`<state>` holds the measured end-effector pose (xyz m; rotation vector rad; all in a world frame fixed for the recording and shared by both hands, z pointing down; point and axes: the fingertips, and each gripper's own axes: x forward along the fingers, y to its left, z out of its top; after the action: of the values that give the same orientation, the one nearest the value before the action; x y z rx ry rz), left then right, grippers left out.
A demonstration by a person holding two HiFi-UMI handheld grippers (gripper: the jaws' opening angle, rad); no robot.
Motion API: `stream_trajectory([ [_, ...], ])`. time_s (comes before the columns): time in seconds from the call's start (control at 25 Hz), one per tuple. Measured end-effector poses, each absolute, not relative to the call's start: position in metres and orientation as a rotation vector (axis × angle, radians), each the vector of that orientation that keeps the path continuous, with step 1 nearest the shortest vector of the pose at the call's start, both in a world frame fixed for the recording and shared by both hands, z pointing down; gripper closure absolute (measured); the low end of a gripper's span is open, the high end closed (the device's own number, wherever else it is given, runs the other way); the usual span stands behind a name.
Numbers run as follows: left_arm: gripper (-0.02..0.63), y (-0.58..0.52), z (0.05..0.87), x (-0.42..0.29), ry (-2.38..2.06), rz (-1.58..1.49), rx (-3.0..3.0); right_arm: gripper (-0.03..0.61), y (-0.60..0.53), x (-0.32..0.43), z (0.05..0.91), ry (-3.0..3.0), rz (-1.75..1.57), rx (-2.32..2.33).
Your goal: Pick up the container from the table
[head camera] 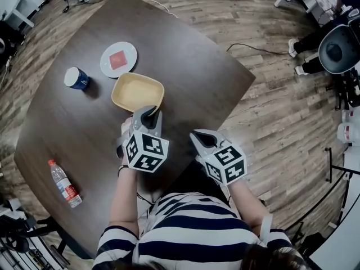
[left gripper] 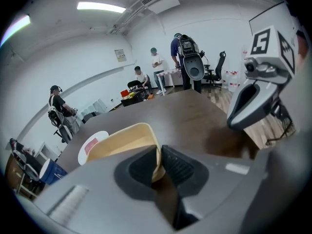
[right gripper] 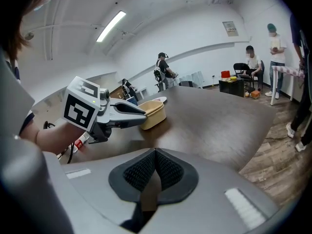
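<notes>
Container (head camera: 138, 91): beige, rounded-rectangular, open-topped and empty. It rests on the table (head camera: 197, 77), directly ahead of the left gripper (head camera: 148, 113) and forward-left of the right gripper (head camera: 198, 135).

Table: dark brown top on a wood-plank floor. Both grippers hang over its near edge.

Container, detail: the near wall lies between the left gripper's jaws. The left gripper view shows one jaw inside the rim and the other against the outer face, with the thin wall clamped between the pads. In the right gripper view the base appears to sit on the tabletop, though I cannot confirm full contact.

Left gripper: pinching the container's near rim, jaws closed down to the thickness of the wall.

Right gripper: jaws pressed together, pads meeting, nothing between them. It sits just to the right of the left gripper, slightly nearer the person, and is clear of the container.

Plate (head camera: 118, 59): white and round, with a flat red square at its centre. It lies beyond the container, ahead and slightly left of the left gripper, just beside the container's far rim but apart from it.

Bottle (head camera: 64, 183): clear plastic with a red cap and label, lying on its side well to the left of the left gripper and nearer the person.

Cup (head camera: 75, 78): blue with a white top, upright, ahead and to the left of the left gripper, near the plate and apart from the container.
</notes>
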<state>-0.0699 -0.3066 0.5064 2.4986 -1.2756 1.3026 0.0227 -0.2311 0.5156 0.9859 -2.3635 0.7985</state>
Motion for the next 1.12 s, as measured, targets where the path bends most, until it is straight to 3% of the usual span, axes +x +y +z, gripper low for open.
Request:
stream_trajectory([
  [1.12, 0.614, -0.203, 0.461, -0.071, -1.365, 1.309, 2.501, 0.58, -0.183, 0.047, 0.477, -2.446, 0.724, 1.023],
])
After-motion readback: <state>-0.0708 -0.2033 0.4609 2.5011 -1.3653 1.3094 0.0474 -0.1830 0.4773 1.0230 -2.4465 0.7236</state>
